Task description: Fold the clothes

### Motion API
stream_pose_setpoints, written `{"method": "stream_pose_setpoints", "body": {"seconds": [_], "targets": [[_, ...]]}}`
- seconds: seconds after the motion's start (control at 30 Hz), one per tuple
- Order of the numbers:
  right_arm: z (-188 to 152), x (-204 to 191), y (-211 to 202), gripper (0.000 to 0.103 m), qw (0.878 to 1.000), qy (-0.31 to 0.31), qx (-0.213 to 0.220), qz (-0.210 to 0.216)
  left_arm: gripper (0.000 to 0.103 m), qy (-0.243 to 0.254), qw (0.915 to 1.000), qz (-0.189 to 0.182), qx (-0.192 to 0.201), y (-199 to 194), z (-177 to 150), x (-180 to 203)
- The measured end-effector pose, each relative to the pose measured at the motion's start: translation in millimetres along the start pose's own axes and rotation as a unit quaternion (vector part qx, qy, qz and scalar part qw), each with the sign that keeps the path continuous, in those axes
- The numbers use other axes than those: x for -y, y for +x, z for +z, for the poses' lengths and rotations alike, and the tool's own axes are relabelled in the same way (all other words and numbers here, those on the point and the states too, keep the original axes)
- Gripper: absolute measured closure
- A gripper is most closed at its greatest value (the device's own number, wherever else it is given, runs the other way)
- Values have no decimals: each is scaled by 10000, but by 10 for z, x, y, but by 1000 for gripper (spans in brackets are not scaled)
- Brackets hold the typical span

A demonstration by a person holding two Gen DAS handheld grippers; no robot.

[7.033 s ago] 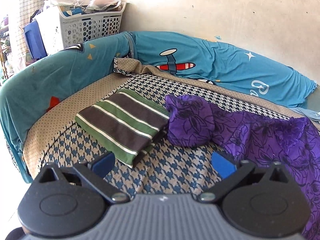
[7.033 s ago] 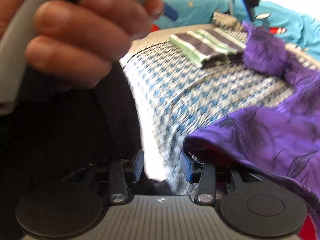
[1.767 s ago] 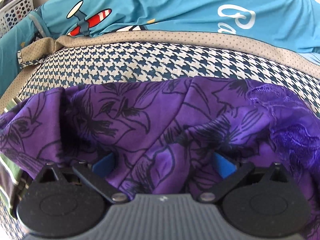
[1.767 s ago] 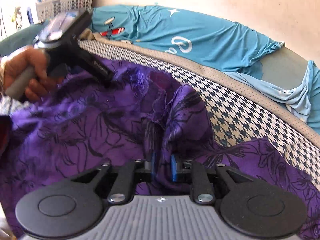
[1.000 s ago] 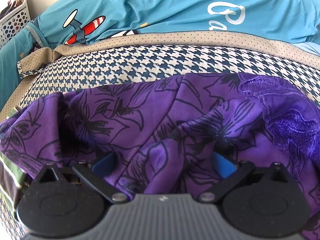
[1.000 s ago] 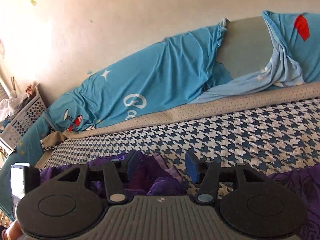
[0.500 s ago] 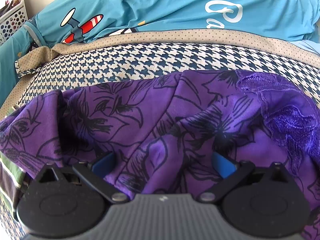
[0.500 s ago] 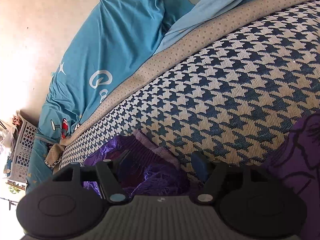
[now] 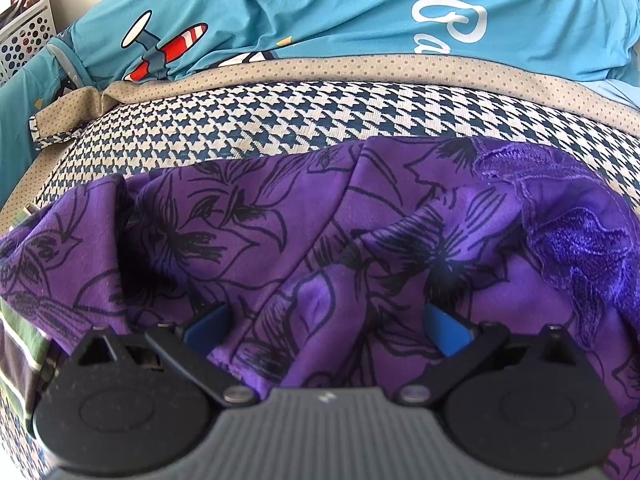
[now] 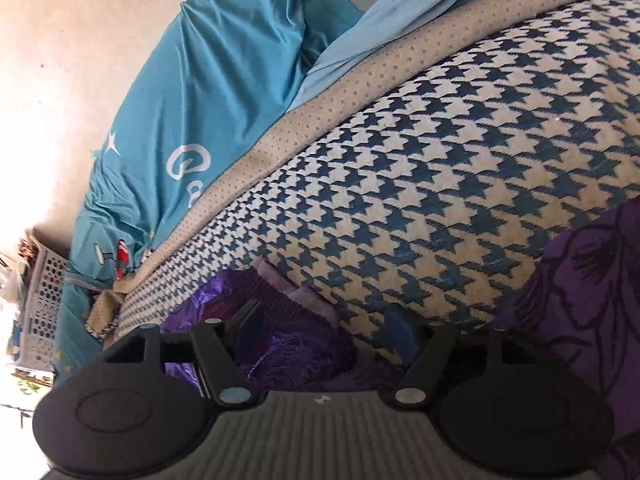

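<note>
- The purple garment with black floral line print (image 9: 280,232) lies rumpled across the blue-and-cream houndstooth bed cover (image 9: 248,120); compared with half a second ago its folds in the left wrist view have barely shifted, with the embroidered purple patch (image 9: 576,236) still at the right.
- In the right wrist view the houndstooth cover fills more of the frame than half a second ago and sits more tilted, and a flat stretch of the same purple garment (image 10: 592,280) shows at the lower right.
- The turquoise sheet with an aeroplane print and white lettering (image 9: 360,16) is draped along the far edge of the bed, against a plain cream wall (image 10: 80,60).
- A beige dotted border strip (image 9: 360,70) runs between the houndstooth cover and the turquoise sheet.
- The left gripper (image 9: 326,326) stands wide open as before, its blue pads far apart with a ridge of purple cloth bunched between them but not pinched.
- The right gripper (image 10: 320,328) is also spread wide, a little wider than half a second ago, over a crumpled, gathered edge of the purple garment; it grips nothing.
- A folded green, brown and white striped garment (image 9: 20,356) peeks out at the lower left, partly under the purple cloth.
- A white perforated plastic laundry basket (image 9: 24,36) stands at the far left corner.
</note>
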State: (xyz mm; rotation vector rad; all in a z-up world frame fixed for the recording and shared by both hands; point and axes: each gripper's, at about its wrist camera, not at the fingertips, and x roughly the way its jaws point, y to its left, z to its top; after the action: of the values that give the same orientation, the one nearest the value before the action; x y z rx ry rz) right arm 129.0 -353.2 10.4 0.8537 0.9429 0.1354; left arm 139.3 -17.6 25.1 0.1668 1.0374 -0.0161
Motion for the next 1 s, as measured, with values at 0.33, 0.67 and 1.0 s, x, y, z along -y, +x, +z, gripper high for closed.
{"method": "stream_pose_setpoints", "body": {"seconds": [0.33,0.67,1.0], "targets": [[-139,-199,48,89,9975,-385,291,516,0,-264,9995,-156,25,-34,67,-81],[-378,-697,-106,92,9766,-1738,570,1129,0,-849,9948,-201,527,-245,219,-379],[-1535,-1324,97,92,8607,-4984,-518,901,0,-1179,9876,-632,819,-374,266,-569]]}}
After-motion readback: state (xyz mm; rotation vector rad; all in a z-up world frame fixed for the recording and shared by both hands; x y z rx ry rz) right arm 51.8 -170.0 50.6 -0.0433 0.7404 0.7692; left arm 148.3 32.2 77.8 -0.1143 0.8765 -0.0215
